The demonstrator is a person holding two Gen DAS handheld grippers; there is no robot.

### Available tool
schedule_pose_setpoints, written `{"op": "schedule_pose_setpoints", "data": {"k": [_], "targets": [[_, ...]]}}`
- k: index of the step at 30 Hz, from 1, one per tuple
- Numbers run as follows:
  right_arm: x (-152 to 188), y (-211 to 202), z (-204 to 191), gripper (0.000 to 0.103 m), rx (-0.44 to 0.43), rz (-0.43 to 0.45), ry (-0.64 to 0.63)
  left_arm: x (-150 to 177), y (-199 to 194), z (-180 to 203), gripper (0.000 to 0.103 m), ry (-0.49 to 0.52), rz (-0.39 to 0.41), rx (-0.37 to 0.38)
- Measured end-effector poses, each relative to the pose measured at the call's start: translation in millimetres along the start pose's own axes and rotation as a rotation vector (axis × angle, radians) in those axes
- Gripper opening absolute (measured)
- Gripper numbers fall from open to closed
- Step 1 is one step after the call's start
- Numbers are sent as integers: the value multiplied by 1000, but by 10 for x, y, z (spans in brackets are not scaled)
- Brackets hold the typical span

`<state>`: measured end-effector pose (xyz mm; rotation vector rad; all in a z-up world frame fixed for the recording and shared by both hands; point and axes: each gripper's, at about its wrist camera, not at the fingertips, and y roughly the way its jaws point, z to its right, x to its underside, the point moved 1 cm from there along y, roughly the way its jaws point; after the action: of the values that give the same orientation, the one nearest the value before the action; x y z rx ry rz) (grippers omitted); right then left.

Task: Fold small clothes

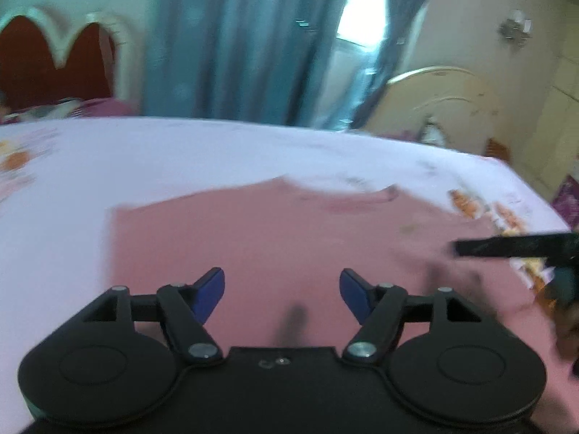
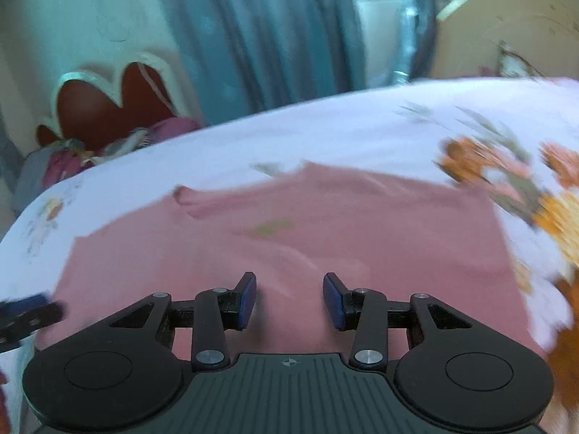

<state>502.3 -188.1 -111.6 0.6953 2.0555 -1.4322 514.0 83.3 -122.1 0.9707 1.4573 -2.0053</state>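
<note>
A pink garment [image 1: 275, 238] lies spread flat on a white bedsheet [image 1: 181, 152] printed with orange flowers, its far edge showing a small turned-up fold; both views are smeared by blur. The left gripper [image 1: 282, 293] hangs above the near part of the cloth with its blue-padded jaws standing wide apart and nothing between them; the right gripper [image 2: 289, 298] hovers over the same garment [image 2: 289, 224], its jaws parted somewhat less and likewise holding nothing. In the left wrist view a black finger of the right gripper [image 1: 506, 244] reaches in from the right edge over the cloth; in the right wrist view part of the left gripper [image 2: 25, 313] shows at the left edge. Beyond the bed hang teal curtains [image 1: 246, 43]; a red, cream-trimmed headboard [image 1: 47, 61] stands at left.
</note>
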Motion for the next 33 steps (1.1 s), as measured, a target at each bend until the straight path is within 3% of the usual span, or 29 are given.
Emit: {"op": "schedule_pose_setpoints", "data": {"k": [3,5,8,10,13,15,18,20,22,24,26,30,33], "targets": [[-64,301,-253,42,-9,-37,-73,-109,430,244,70,42,-48,59],[-34,404,-231,42,20,-53,-104,-72,638,218,68,66,-93,34],[-15,341,176,40,131,-42,-8,39,544,-129,67,38,-84,-13],[-27,305,376,40,96,-44,27,73,469,-370,67,-4,-74,-28],[-98,299,318,40,89,-12,19,-20,455,-453,69,-35,-67,-21],[-174,323,220,40,57,10,25,-139,471,-485,75,-17,-46,-62],[-276,501,-13,40,8,-24,-29,-293,618,-661,76,-43,-69,-117],[-289,722,-45,40,64,-86,-70,-308,718,-882,74,-78,-101,-122],[-318,775,60,40,109,-75,-53,-352,682,-961,65,-91,-106,-117],[-367,676,82,40,129,-47,-43,-362,560,-910,68,-89,-91,-132],[-366,575,-20,41,45,-20,-45,-327,424,-731,77,-77,-49,-99],[-220,541,-399,41,-80,-47,-106,-150,357,-216,78,-38,-27,-13],[-7,565,-545,41,-87,-98,-201,81,357,57,78,38,-37,-17]]}}
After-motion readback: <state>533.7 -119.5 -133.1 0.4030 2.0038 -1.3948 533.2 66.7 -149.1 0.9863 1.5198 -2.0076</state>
